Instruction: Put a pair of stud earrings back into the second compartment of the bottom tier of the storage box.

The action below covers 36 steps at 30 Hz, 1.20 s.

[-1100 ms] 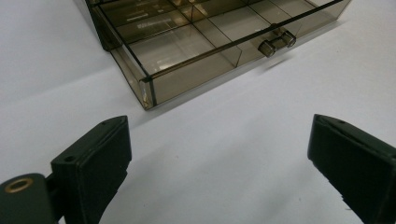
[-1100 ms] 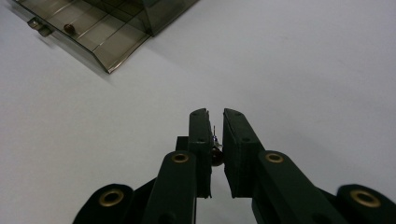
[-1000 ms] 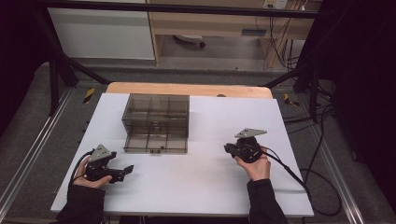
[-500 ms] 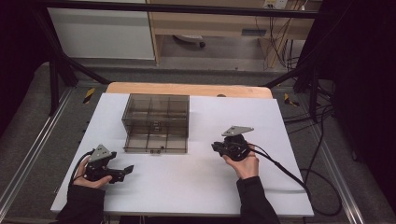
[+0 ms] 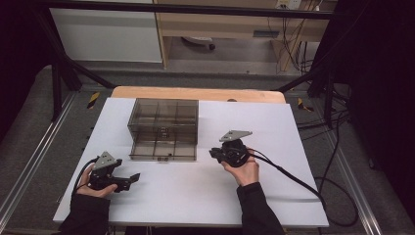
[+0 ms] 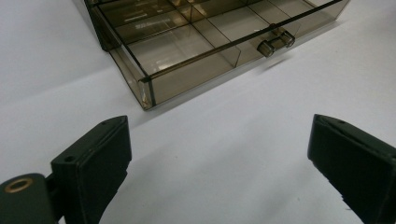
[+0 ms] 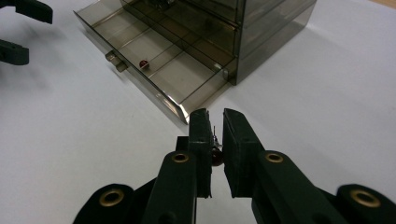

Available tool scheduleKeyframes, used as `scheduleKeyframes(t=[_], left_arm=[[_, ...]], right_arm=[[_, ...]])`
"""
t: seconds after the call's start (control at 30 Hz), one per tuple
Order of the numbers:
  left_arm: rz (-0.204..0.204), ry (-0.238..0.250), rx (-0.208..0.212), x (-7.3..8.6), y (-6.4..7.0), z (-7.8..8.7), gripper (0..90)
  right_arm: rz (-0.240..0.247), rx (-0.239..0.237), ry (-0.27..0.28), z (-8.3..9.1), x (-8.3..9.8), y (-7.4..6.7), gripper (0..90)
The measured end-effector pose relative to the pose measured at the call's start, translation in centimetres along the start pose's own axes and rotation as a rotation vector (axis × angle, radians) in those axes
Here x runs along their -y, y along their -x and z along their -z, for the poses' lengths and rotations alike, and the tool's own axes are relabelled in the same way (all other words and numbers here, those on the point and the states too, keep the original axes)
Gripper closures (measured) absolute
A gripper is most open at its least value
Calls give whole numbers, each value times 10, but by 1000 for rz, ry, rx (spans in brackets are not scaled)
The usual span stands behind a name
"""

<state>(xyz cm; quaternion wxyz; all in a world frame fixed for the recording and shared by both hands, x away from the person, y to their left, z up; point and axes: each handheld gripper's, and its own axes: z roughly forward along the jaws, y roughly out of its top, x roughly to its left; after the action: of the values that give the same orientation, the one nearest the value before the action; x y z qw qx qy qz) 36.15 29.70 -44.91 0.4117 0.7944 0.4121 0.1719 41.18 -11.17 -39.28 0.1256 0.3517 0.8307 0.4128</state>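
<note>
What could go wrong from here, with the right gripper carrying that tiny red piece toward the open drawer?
1. The right gripper pinches the small red piece far back between its pads, so it might slip out onto the white table.
2. The open drawer has several narrow compartments, and another red piece already lies in one; a release could land in the wrong one.
3. The left gripper rests open, away from the cabinet, so a nudge could shift it.

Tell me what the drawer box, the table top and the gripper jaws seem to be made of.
Drawer box: smoky clear plastic, glossy; its dividers show through the walls. Table top: smooth matte white sheet, likely laminate or plastic, with a wood edge at the far side. Right gripper jaws: matte black moulded plastic by the look, with brass-coloured rivets; they pinch a small red bead on a thin pin.
</note>
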Motion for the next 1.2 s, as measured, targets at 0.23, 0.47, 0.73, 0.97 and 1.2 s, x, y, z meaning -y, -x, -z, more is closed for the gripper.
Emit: scheduleKeyframes(t=[0.23,0.47,0.73,0.97,1.2], left_arm=[[-1,1,0,0,0,0,62],[0,1,0,0,0,0,62],[0,1,2,0,0,0,62],[1,0,1,0,0,0,62],[1,1,2,0,0,0,62]], right_arm=[[3,-12,1,-9,-8,-7,827],[8,-20,11,-17,-15,-12,827],[17,-29,12,-24,-19,-16,827],[23,-37,10,-33,-25,-22,828],[28,-45,17,-42,-31,-27,828]])
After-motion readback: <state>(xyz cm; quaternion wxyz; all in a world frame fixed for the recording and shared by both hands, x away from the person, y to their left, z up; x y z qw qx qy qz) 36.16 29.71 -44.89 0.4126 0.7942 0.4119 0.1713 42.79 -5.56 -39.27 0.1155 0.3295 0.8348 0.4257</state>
